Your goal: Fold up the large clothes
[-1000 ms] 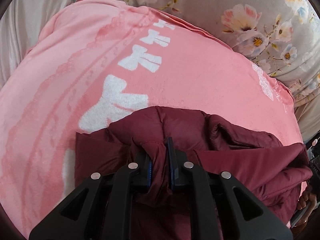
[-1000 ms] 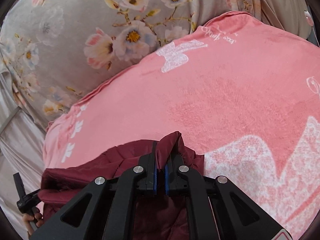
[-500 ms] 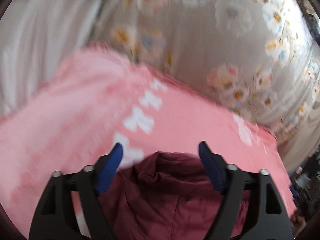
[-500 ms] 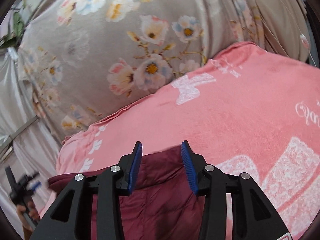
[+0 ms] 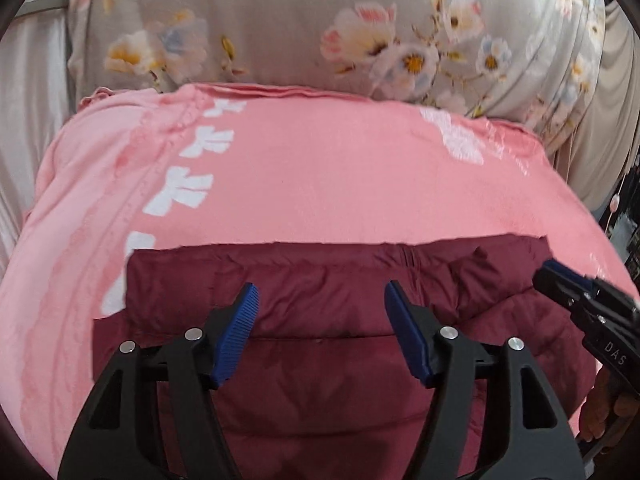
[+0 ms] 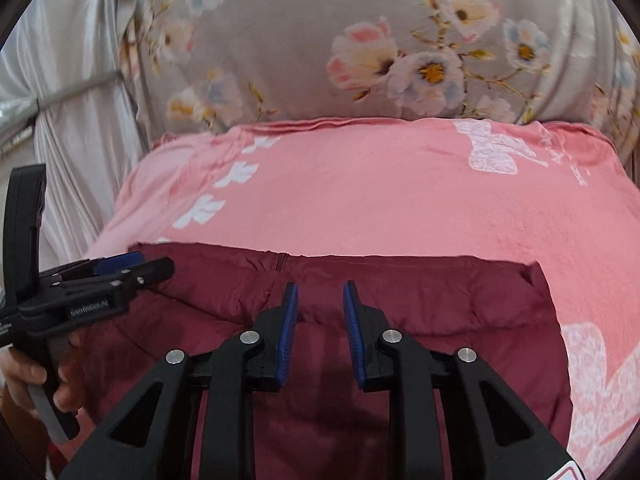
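Puffer jacket [image 5: 340, 344], maroon, lies folded on the pink blanket [image 5: 320, 184]; with left gripper [image 5: 320, 336] and right gripper [image 6: 320, 332] both open and holding nothing, its springy padding may unfold.

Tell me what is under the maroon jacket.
The maroon jacket lies folded on a pink blanket with white bow prints, which shows around its far and side edges. The blanket beneath the jacket is covered, so anything else under there cannot be seen.
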`<state>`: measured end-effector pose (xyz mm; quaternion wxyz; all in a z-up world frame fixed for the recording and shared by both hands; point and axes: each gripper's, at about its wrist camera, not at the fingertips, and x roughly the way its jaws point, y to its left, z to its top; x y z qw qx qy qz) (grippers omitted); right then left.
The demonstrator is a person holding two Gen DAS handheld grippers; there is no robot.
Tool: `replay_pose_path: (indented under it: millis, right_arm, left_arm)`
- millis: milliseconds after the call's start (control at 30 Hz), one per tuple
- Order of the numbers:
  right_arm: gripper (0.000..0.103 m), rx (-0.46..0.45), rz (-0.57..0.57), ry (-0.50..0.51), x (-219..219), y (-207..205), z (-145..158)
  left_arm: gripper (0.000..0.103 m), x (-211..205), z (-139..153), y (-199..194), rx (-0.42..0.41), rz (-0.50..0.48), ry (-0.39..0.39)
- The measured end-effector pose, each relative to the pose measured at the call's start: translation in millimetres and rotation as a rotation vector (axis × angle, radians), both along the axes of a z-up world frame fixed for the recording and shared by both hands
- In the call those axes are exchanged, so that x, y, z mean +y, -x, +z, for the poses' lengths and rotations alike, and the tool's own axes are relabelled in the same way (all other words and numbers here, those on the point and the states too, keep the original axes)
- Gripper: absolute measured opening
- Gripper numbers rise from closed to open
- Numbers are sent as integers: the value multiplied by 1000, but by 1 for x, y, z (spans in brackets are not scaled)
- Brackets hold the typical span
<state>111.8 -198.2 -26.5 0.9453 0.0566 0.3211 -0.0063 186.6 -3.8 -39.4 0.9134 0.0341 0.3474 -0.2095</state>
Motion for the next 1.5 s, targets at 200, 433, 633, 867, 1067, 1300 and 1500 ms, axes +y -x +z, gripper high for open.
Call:
replay_pose_path:
  millis: [200,433,633,867,1067,1300,1500]
  right_arm:
    - [21,73,-6,33,-1,-32,-22]
    - [15,144,-22,-26,-14,-50,-52]
    - [13,163,-28,-67,-18,-59,-67]
    - [13,122,-34,-85,-26,-47,-41]
    - [8,148,-196,-57,-85,-29,-37]
    - [0,142,-343,-137,-145,-7,-48]
    - [0,169,-356,-146,-155,-7,-72]
  left_arm:
    - [63,-1,-24,-15,40,28,-32]
    - [64,2,-46,-36,85,43,-14]
    - [65,1,-58,-44,84,47,10]
    - [60,8,-41,-44,84,51,5]
    - [60,65,-23,-67,77,165,15]
    - [62,101,-48,-84,132,236,83]
    - [63,99,-66,-85,131,243,78]
